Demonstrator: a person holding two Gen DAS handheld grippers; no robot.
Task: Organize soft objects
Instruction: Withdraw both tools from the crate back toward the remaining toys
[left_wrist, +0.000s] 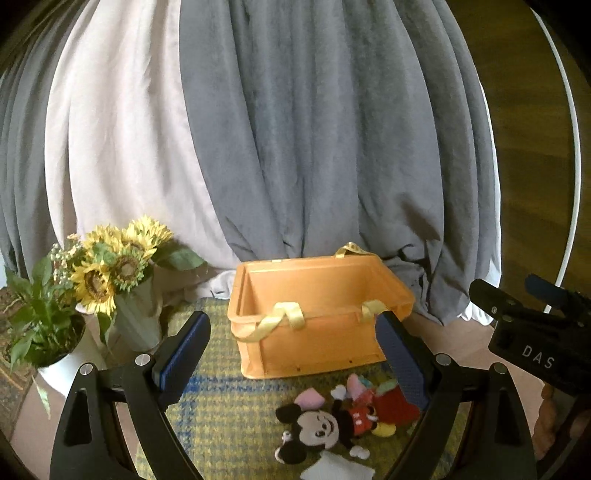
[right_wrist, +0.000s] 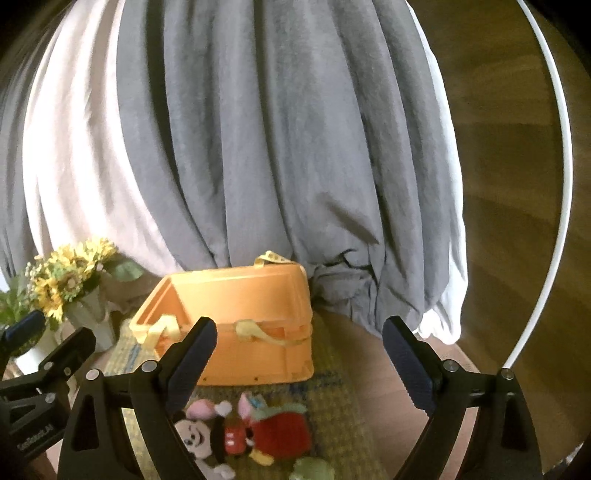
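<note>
Both grippers hover with jaws wide and empty: left gripper (left_wrist: 295, 354), right gripper (right_wrist: 299, 362). The Mickey plush (left_wrist: 325, 424) lies just below them on the mat, orange basket (left_wrist: 317, 314) beyond, mouth open ready to receive.

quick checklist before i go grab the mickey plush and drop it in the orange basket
1. Left gripper open, nothing held: ok.
2. Right gripper open, nothing held: ok.
3. Mickey plush reachable: ok, it lies on the checked mat just in front of the orange basket.
4. Plush free to lift: cannot tell, a red soft toy lies against it and a white piece sits by its feet.
5. Basket opening clear: not ok, a yellow ribbon handle droops across the near rim; inside, the visible part looks empty.
6. Sunflower vase out of the path: ok, it stands off to the left.
</note>
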